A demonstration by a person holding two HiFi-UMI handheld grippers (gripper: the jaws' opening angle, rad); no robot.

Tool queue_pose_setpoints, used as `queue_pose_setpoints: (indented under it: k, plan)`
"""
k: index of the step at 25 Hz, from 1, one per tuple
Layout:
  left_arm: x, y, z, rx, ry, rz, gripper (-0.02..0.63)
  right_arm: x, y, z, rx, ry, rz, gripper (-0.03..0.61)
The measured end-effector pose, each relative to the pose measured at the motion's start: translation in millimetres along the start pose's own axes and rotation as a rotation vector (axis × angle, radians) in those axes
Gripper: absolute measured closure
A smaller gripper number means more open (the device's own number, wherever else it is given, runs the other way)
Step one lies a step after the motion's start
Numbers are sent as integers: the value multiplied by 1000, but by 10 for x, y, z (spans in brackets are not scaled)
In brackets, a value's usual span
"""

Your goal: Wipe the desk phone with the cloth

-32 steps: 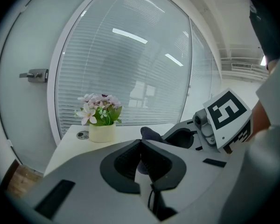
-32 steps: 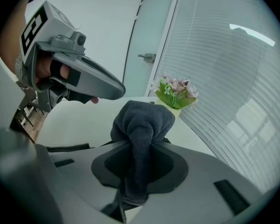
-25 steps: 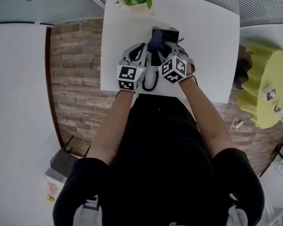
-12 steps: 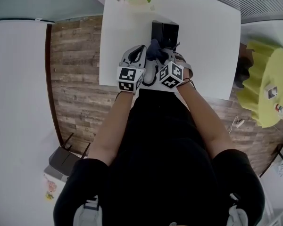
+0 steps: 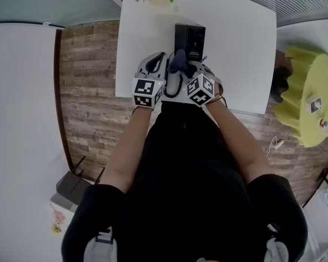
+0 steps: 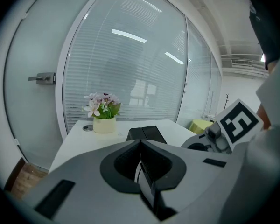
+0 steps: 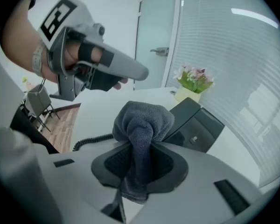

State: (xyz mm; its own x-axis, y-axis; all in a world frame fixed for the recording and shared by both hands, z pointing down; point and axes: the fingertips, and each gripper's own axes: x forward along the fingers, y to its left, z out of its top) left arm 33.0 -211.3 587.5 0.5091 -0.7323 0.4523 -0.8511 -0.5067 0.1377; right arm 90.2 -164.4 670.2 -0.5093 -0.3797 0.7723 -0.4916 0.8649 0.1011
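- The white table [image 5: 246,48] is standing on a wood-plank floor [image 5: 87,91] beside a curved glass wall [image 6: 130,55] with blinds. The person is leaning over its near edge with both tools out in front.
- Nearest, the left gripper [image 5: 160,60] is hovering just left of the work, its jaws pressed together on nothing. I'd judge it is being kept aside, ready to steady something rather than to clean.
- Beside it, the right gripper [image 7: 140,158] is clamping the dark grey cloth [image 7: 144,118] by its middle, so a rounded wad is bulging out past the jaw tips. That looks a sensible hold, since the soft wad and not the hard jaws would be meeting the plastic.
- Just left of and below that wad, a black coiled cord [image 7: 91,140] is trailing across the table top toward the person.
- Just beyond the cloth, the black desk phone [image 7: 198,122] is sitting with its sloped top facing the tool. The wad is hanging at the phone's near end, close to it, though I cannot tell whether it is touching.
- That placement is pointing, I'd guess, to a stroke along the phone's top, away from the person.
- Farther back, a small pot of pink flowers [image 6: 102,111] is standing at the far table edge, well apart from the phone, and a door handle [image 6: 42,78] is showing behind it on the left.
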Motion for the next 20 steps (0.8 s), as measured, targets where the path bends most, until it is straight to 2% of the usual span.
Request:
queue_pose_setpoints:
  k: [4, 8, 14, 20]
  plan:
    - [-123, 23, 223, 11, -42, 2, 603, -417, -321, 315, 123, -144, -42, 483]
    - [-251, -31, 531, 49, -85, -27, 603, -894, -568, 698, 220, -306, -44, 483]
    - [-541, -226, 1167, 76, -182, -104, 603, -1692, -814, 1239, 243, -521, -65, 483]
    - [-824, -541, 1680, 92, -252, -189, 603, -2380, -903, 1557, 248, -689, -93, 483]
